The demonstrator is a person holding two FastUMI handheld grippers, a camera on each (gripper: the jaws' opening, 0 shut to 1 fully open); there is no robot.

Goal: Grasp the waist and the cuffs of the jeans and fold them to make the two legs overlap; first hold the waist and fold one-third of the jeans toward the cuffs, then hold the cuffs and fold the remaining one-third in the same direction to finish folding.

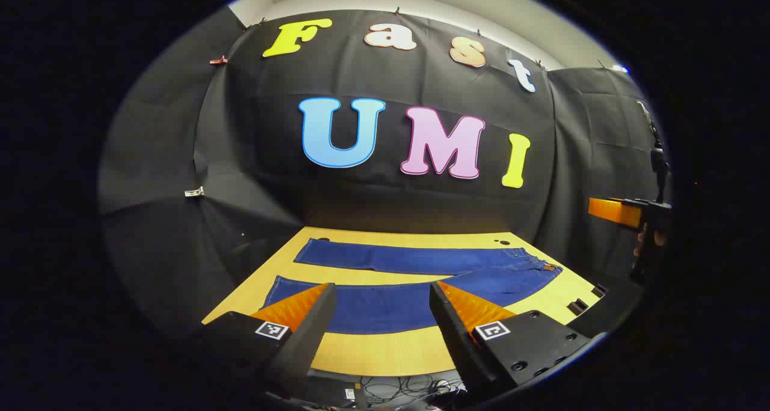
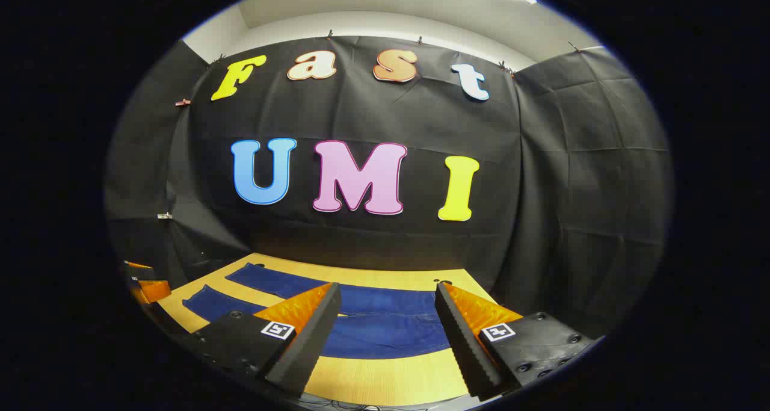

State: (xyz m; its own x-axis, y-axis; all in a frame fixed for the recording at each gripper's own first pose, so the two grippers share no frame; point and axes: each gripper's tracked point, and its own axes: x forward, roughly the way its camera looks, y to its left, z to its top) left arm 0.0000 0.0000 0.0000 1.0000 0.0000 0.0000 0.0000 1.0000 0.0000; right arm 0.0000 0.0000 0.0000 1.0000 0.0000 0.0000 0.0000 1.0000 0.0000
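Blue jeans (image 1: 415, 278) lie flat on the wooden table (image 1: 385, 354), legs spread apart and running leftward, waist at the right end (image 1: 535, 266). My left gripper (image 1: 382, 302) hovers open above the table's near edge, over the nearer leg, with nothing between its fingers. In the right gripper view the jeans (image 2: 373, 321) lie ahead, and my right gripper (image 2: 388, 309) is held open above the waist end, holding nothing. The right gripper (image 1: 625, 212) and the hand holding it also appear far right in the left gripper view. The left gripper (image 2: 144, 284) peeks in at the far left of the right gripper view.
The black cloth wall (image 1: 385, 176) closes off the table's back and sides. Cables (image 1: 409, 390) lie on the floor below the near table edge. Small black holes (image 1: 500, 242) mark the table's far corner, and dark brackets (image 1: 577, 306) sit on its right edge.
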